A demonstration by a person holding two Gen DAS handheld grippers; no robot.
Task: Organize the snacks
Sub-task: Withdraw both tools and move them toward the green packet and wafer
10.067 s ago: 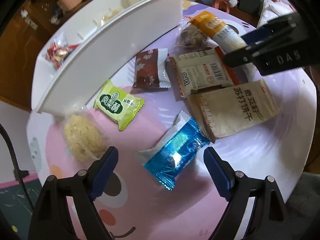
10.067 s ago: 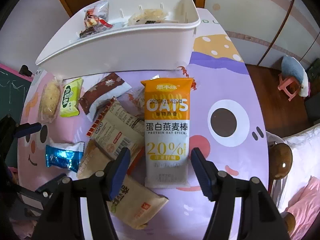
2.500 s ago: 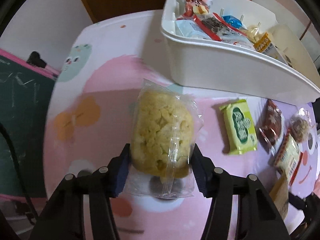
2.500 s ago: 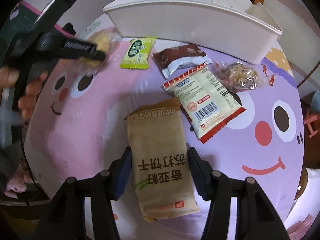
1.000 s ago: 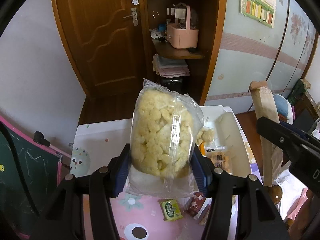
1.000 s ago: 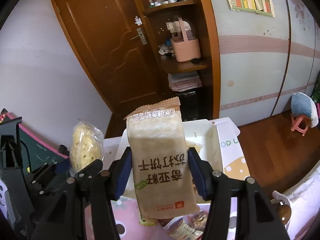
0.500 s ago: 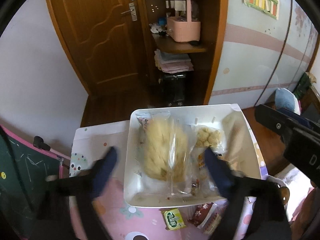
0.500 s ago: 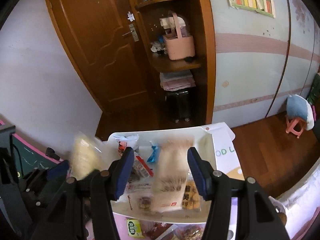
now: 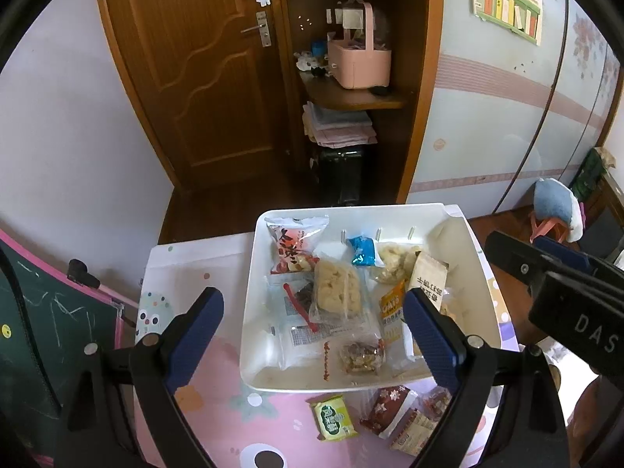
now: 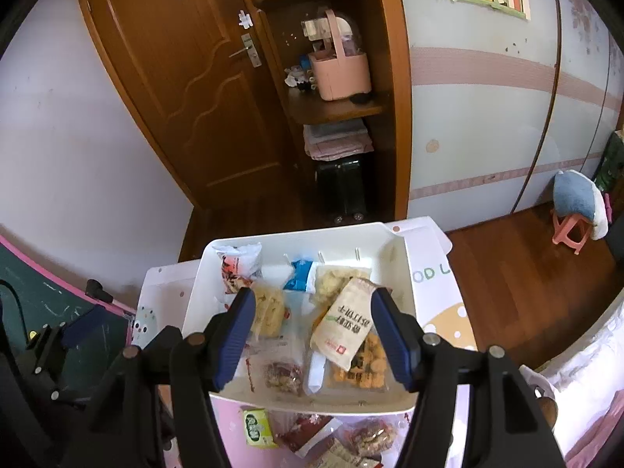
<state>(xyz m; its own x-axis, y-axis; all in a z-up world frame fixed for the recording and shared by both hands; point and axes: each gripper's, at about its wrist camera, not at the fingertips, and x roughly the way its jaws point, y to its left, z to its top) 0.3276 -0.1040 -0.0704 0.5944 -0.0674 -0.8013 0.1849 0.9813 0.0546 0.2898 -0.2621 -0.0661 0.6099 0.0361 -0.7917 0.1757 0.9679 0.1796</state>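
Both tongs hang above the white bin [image 9: 249, 312], pointing down into it, nothing between either pair of pads. Left tongs [image 9: 312, 339]: jaws wide, just opened, empty. Right tongs [image 10: 314, 337]: jaws partly apart, have just been opening, also empty; the right tool also shows at the right edge of the left wrist view. Bin is the landmark. Inside it, 1 clear-wrapped yellow rice cake [image 9: 336, 288] lies near the centre, and 1 brown cracker pack [image 10: 345, 321] lies right of centre, tilted on top of 1 pack of orange round crackers [image 10: 368, 355]. Also in the bin: 1 red-and-white bag [image 9: 294, 243] at the far left corner, 1 blue foil pack [image 9: 362, 255] against the far wall, 1 orange oat bar [image 9: 392, 312] right of the rice cake, 1 clear bag of nut clusters [image 9: 360, 355] near the front wall, and 1 pale puffed snack [image 10: 335, 279] at the far wall. A few flat clear wrappers with a red strip lie left of centre; exact count unclear. Outside the bin, on the pink cartoon tabletop [image 9: 234, 421] just in front of the front wall: 1 green pack [image 9: 333, 417], 1 brown-and-white pack [image 9: 388, 409], 1 beige barcode pack [image 9: 413, 431] partly cut off, and 1 clear nut-cluster bag [image 10: 370, 436].
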